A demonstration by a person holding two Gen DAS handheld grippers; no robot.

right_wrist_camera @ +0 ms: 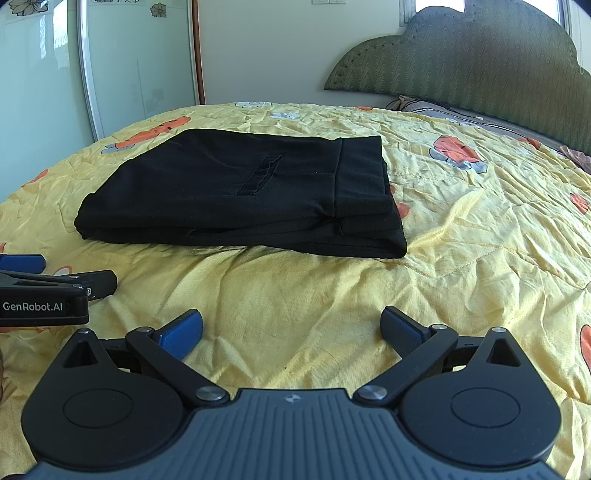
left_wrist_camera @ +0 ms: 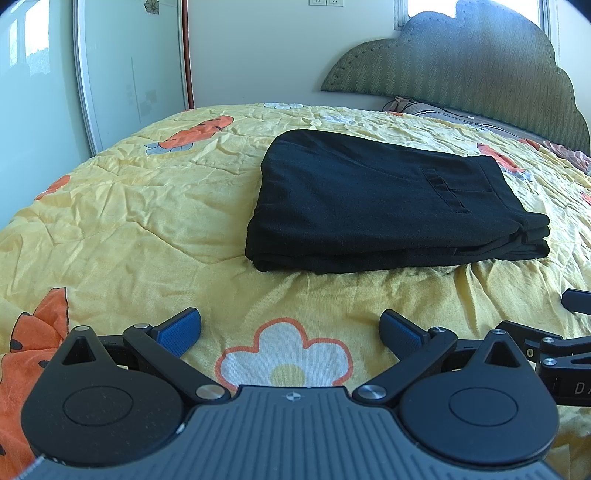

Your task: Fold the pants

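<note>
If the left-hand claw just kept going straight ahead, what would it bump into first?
Probably the folded black pants. The left gripper is open and empty, with only bare yellow quilt before the pants' near edge; if angled downward, it might touch the quilt first.

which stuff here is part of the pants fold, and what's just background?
Job:
- black pants, folded in a stack on the yellow quilt
- left tool, open, holding nothing
- right tool, open, holding nothing

Lying about:
- green headboard
- pillows beneath it
- sliding wardrobe door
- wall sockets
</note>
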